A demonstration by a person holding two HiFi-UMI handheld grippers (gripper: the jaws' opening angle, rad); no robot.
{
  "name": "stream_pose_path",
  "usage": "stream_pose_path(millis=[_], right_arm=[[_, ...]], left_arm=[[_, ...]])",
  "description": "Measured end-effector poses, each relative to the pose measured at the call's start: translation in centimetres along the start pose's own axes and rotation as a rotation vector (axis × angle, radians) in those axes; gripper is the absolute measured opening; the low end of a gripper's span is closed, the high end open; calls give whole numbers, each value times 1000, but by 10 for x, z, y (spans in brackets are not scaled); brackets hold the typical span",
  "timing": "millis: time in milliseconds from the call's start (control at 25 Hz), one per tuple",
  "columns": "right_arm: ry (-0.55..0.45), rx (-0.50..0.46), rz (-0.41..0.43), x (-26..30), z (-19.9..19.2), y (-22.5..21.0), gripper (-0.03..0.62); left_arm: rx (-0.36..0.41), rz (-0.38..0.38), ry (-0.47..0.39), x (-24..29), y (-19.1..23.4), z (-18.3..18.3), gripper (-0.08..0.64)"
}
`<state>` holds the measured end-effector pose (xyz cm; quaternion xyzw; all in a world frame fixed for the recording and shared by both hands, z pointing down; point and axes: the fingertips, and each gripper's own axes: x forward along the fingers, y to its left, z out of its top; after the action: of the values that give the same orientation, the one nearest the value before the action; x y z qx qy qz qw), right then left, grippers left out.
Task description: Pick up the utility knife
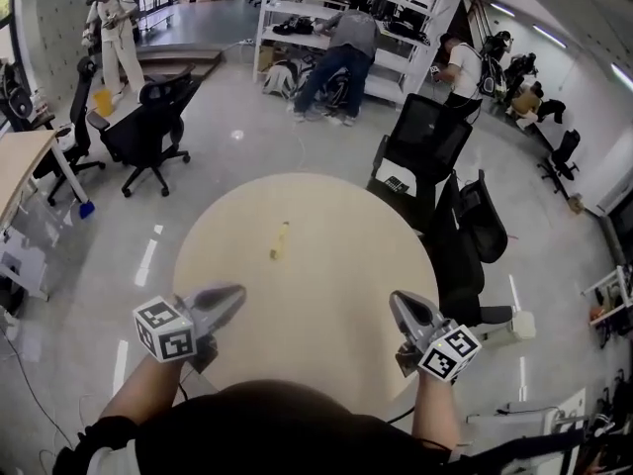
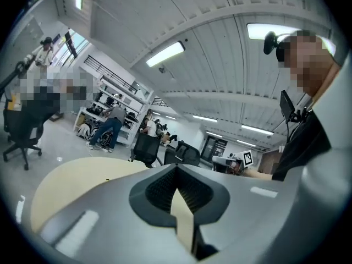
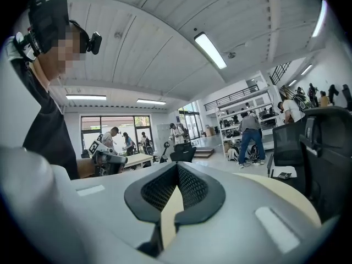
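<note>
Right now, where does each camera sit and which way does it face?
Head view: on the person's head, facing steeply down at the table and knife; forearms, left gripper and right gripper show.
Left gripper view: on the left gripper, facing level along its shut jaws towards the shelves; torso at right.
Right gripper view: on the right gripper, along its shut jaws; torso at left.
Shared: all show the table and shelves.
</note>
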<state>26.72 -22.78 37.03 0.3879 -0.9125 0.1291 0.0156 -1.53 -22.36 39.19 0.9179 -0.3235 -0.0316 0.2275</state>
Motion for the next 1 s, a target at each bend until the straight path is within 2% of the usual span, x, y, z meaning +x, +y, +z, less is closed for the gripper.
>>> stream_pose_path(millis=[240,520,600,720,1000], right_arm=[[-9,21,-3,9,-4,-24,15],[4,34,-40,24,-12,-52,15],[13,38,-50,30,-15,-65,15],[24,46,-60,45,-20,-92,15],[48,52,-53,102,-44,-178,15]], left_arm=[[75,56,58,33,22,9,-2],[97,91,189,90,78,-3,2],[94,112,242,108,98,-13,14],[74,160,329,137,133,-35,71],[-5,278,522,210,229,-101,174]])
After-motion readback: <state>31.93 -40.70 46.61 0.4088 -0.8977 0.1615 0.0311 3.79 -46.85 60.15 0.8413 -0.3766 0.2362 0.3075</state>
